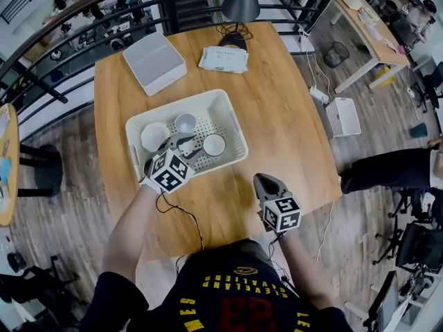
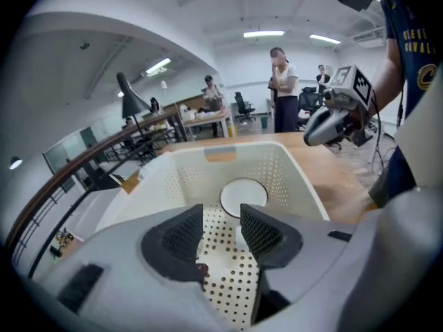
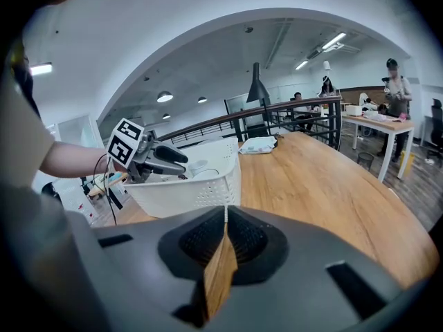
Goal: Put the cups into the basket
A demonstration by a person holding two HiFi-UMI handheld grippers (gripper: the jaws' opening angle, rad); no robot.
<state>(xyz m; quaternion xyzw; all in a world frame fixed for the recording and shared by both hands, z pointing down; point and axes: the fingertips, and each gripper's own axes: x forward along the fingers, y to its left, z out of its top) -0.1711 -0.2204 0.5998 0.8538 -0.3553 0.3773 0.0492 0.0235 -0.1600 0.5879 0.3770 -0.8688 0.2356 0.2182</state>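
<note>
Far-left corner of the table (image 1: 277, 116): a white box (image 1: 154, 62) lies flat, its corner just short of the basket's far rim.
Basket (image 1: 235, 126): white and perforated, set at a slant left of the table's middle; it holds all three cups, each with its mouth up.
Left cup (image 1: 154, 136): by the basket's left wall, the widest of the three.
Middle cup (image 1: 185, 122): against the far wall, apart from the other two.
Right cup (image 1: 214, 144): toward the basket's right end, near the front wall.
Left gripper (image 2: 221, 220): angled down over the basket's near-left part, between the left cup and the right cup. Its jaws are released and stand apart. Only the perforated floor lies between them, and a cup sits further ahead; the pads press on nothing.
Far edge of the table: a flat pack of wipes (image 1: 223, 59) lies just left of the lamp's base.
Lamp (image 1: 240, 2): dark, its shade hanging over the far edge.
Right gripper (image 3: 225, 213): above the near edge of the table, right of the basket and well apart from it. Its jaws are clenched together and grasp nothing.
</note>
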